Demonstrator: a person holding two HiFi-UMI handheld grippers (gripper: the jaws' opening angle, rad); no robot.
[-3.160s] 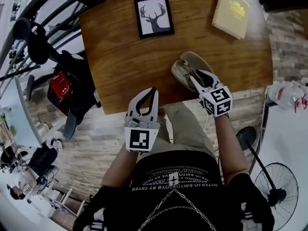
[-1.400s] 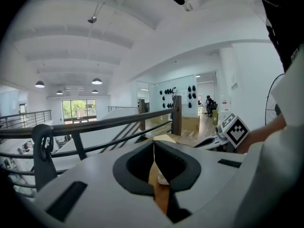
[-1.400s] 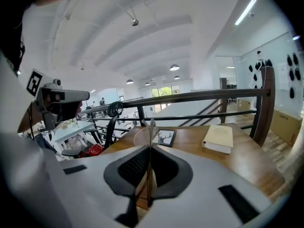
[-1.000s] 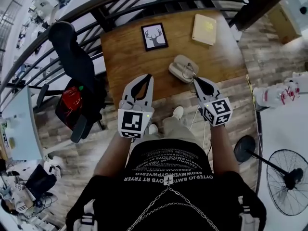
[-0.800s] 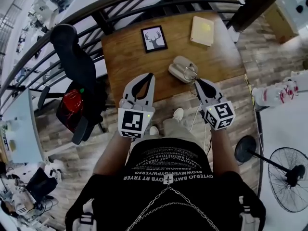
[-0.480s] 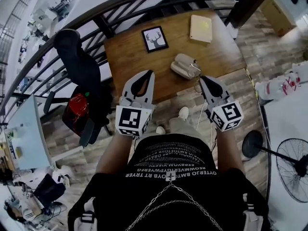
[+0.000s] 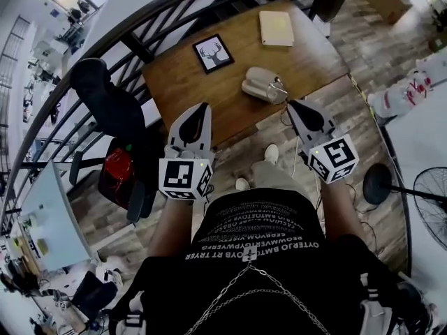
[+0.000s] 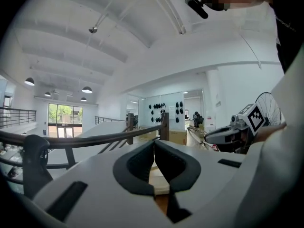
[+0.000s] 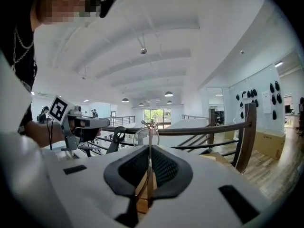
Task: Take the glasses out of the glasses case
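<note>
The beige glasses case [image 7: 262,84] lies open on the wooden table [image 7: 209,96], near its front edge. My right gripper [image 7: 294,106] hovers just in front of the case and above the floor, shut on the thin-wire glasses [image 7: 284,115]. In the right gripper view the glasses [image 9: 144,136] stick up between the pads, one temple pinched, a round lens above the fingertips. My left gripper [image 7: 204,108] is raised over the table's front edge, shut with nothing in it; its pads meet in the left gripper view [image 8: 154,145].
A framed deer picture [image 7: 213,53] and a pale book [image 7: 276,28] lie further back on the table. A black chair [image 7: 105,96] stands at the left, a curved dark railing [image 7: 112,37] runs behind it, and a floor fan [image 7: 429,201] stands at the right.
Both grippers have risen and drawn back from the table. The right one has carried the glasses up and away from the open case. The left has stayed shut and empty.
</note>
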